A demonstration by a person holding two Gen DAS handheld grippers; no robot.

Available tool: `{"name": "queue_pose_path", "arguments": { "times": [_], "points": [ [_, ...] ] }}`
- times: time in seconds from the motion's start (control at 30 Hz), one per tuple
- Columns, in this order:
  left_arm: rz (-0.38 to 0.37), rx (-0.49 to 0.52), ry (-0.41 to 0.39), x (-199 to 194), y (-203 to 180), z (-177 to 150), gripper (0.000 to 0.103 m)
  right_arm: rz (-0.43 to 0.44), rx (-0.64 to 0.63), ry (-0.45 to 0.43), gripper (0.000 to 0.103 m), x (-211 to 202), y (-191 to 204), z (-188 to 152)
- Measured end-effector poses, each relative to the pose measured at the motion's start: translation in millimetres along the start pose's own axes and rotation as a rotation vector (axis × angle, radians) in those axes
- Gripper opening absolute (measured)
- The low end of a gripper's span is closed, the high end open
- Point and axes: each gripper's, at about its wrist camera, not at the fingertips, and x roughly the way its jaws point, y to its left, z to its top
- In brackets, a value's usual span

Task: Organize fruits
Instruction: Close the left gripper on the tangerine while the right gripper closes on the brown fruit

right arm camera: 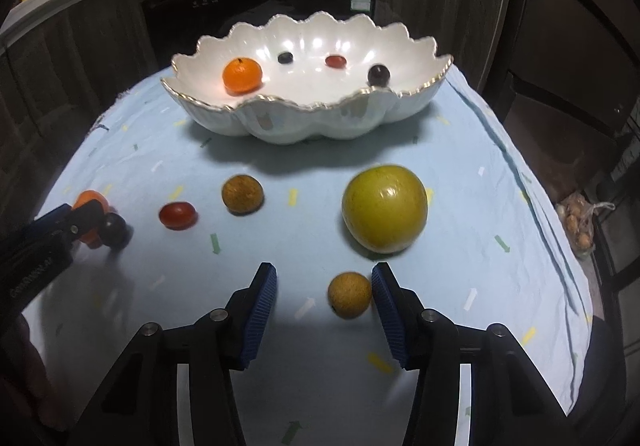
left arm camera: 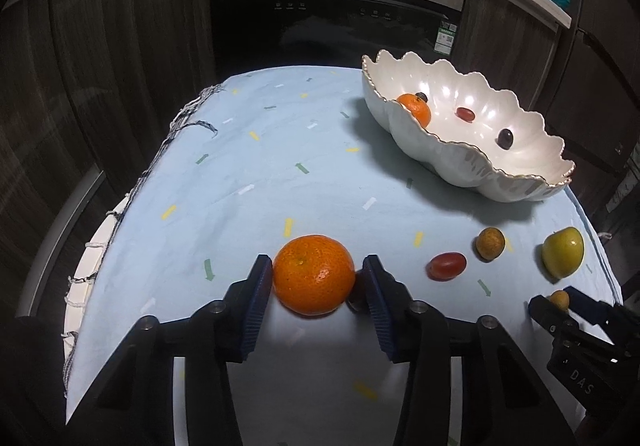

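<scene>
Left tool (left arm camera: pixel 314 278) open, straddling a tangerine (left arm camera: pixel 313 274) on the table (left arm camera: pixel 240 174). Right tool (right arm camera: pixel 324 286) open; a small brown fruit (right arm camera: pixel 349 295) lies against its right pad. Bowl (right arm camera: pixel 280 122) behind holds one tangerine and three grapes.

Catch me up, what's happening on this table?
A person with a two-finger tool in each hand is sorting fruit into the scalloped white bowl. The left tool brackets the large orange tangerine on the pale blue cloth, its jaws open with the left pad about touching the peel. The right tool is open around a small brown round fruit, not yet gripped. The bowl already holds a smaller tangerine and three grapes. A green apple waits on the cloth.
</scene>
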Motion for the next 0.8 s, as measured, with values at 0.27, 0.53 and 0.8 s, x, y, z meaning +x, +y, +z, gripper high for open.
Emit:
{"name": "queue_pose_path", "arguments": {
  "times": [0.27,0.53,0.8],
  "points": [
    [-0.008,-0.004,0.000,0.1,1.4,-0.3,0.040,0.003,0.004,0.011,0.028,2.7,-1.9,-2.1],
    [-0.013,-0.006,0.001,-0.6,1.9,0.1,0.037,0.008,-0.006,0.005,0.023,0.5,-0.2,0.1],
    [-0.004,0.003,-0.007,-4.1,0.6,-0.1,0.037,0.017,-0.022,-0.024,0.023,-6.6,4.0,3.0]
  ]
}}
